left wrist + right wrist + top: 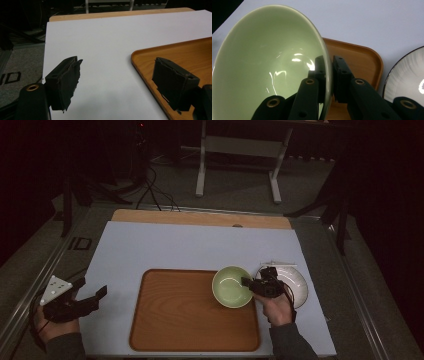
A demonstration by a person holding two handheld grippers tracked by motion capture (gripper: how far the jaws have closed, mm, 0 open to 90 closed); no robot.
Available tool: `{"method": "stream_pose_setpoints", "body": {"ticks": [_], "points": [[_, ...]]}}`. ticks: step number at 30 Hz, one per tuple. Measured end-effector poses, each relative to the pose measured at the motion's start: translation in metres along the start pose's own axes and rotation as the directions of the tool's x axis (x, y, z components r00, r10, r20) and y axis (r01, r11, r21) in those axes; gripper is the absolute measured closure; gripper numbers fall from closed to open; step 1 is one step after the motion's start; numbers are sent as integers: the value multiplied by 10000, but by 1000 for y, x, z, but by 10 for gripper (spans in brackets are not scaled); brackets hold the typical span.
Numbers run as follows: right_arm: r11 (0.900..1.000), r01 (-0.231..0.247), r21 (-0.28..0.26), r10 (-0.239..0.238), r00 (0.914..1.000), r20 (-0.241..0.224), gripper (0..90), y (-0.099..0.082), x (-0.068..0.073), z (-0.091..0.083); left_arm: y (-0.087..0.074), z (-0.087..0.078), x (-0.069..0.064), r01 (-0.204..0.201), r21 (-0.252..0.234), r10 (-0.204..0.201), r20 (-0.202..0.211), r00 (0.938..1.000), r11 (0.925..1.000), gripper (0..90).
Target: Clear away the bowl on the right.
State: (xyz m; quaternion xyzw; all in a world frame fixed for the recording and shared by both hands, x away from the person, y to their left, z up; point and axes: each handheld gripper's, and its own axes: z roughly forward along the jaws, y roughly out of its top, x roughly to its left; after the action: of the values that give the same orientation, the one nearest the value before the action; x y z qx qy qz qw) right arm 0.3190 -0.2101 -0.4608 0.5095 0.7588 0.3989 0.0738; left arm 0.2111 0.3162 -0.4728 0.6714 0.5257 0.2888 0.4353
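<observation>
A pale green bowl hangs over the top right corner of the brown wooden tray. My right gripper is shut on the bowl's right rim, one jaw inside the bowl and one outside, as the right gripper view shows with the gripper pinching the wall. A white plate lies on the mat just right of that hand. My left gripper stands open at the mat's left edge, left of the tray, with nothing between its jaws.
A light grey mat covers the table, with a wooden strip along its far edge. The tray's edge runs under my left gripper's right jaw. A white frame stand and cables lie on the floor beyond.
</observation>
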Motion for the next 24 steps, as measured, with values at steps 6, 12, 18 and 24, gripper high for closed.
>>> {"method": "stream_pose_setpoints", "body": {"ticks": [6,12,18,24], "points": [[9999,66,89,-65,9999,-152,830,-1,6,4,0,0,0,9,12,-9,-8,10000,10000,215],[9998,131,160,-128,9997,-214,829,-2,10,7,0,0,0,16,-9,-16,-1,10000,10000,215],[9995,225,228,-217,9992,-332,830,-3,16,12,0,0,0,13,1,-13,-9,10000,10000,215],[9986,368,393,-352,9986,-405,829,-5,24,19,0,0,0,25,-4,-25,-18,10000,10000,215]]}}
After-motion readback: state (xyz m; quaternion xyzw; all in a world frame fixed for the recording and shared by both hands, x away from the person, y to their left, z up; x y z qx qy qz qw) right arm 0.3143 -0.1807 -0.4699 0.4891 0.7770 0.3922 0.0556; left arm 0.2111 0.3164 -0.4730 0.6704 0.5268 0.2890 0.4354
